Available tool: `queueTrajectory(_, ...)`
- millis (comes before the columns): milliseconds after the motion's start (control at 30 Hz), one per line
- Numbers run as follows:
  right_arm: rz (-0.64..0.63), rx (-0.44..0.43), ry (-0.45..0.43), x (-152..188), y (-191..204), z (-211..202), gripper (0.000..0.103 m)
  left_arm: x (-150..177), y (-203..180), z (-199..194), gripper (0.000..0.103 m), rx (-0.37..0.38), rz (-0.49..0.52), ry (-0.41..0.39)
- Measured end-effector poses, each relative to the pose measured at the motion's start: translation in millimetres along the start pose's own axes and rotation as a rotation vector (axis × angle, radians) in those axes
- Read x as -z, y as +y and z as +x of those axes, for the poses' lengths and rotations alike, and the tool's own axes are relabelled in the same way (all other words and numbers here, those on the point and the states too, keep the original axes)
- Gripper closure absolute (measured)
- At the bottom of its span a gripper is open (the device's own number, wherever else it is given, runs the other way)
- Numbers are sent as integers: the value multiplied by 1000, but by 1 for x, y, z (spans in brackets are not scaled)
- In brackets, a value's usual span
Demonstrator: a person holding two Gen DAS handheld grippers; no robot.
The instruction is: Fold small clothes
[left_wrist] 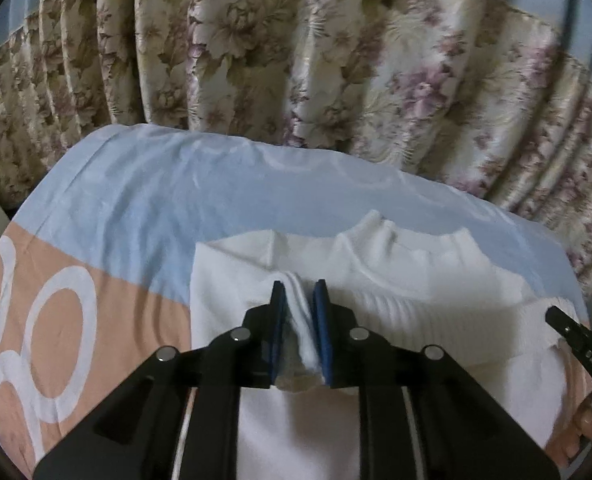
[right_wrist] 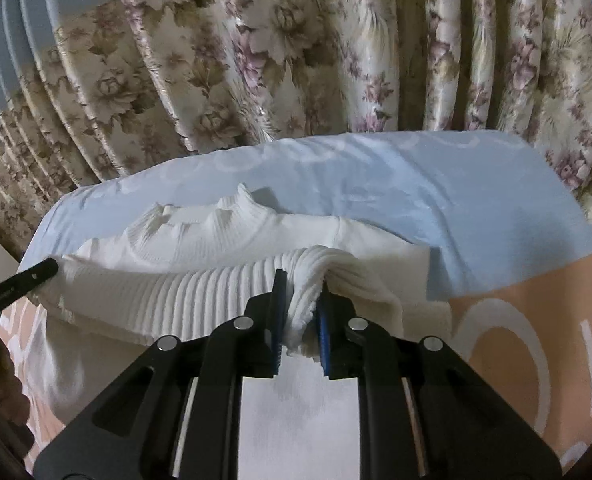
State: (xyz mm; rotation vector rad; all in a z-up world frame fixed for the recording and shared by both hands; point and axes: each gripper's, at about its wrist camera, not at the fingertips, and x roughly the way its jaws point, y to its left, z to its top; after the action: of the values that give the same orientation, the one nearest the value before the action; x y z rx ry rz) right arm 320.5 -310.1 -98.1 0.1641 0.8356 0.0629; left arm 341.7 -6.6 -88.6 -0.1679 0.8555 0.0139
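I am pinching the soft, light white sweater (left_wrist: 416,300) by its hem in my left gripper (left_wrist: 300,292) and right gripper (right_wrist: 302,288), 2 floppy bunches.

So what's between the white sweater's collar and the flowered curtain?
Only bare blue bedsheet lies between the white sweater collar and the curtain, clearest in the right wrist view.

Both wrist views low, close – facing curtain (left_wrist: 256,48), sharing bedsheet (left_wrist: 156,200)
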Motion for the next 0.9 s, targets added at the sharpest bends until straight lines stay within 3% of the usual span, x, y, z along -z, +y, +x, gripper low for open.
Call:
queueTrajectory(67, 15, 4, 23, -7, -2, 11, 86, -6, 0, 10, 63, -21, -21, 6)
queueTrajectory(133, 32, 13, 43, -18, -6, 23, 83, -18, 3, 24, 55, -28, -63, 31)
queueTrajectory(167, 45, 17, 47, -25, -7, 30, 70, -24, 4, 31, 52, -33, -74, 45)
queueTrajectory(200, 59, 8, 35, -32, -8, 32, 50, -33, 4, 38, 52, -42, -72, 45)
queueTrajectory(267, 66, 34, -8, -44, -8, 32, 42, -44, 0, 42, 52, -60, -51, 30)
queueTrajectory(500, 2, 65, -64, -67, -3, 23, 42, -56, -3, 22, 51, -90, 12, -49)
queueTrajectory(633, 4, 91, -85, -62, -11, 13, 42, -57, -6, 12, 47, -180, 97, -77)
queueTrajectory(900, -56, 132, -79, -47, -30, -11, 29, -57, 12, -9, 45, -283, 154, -119)
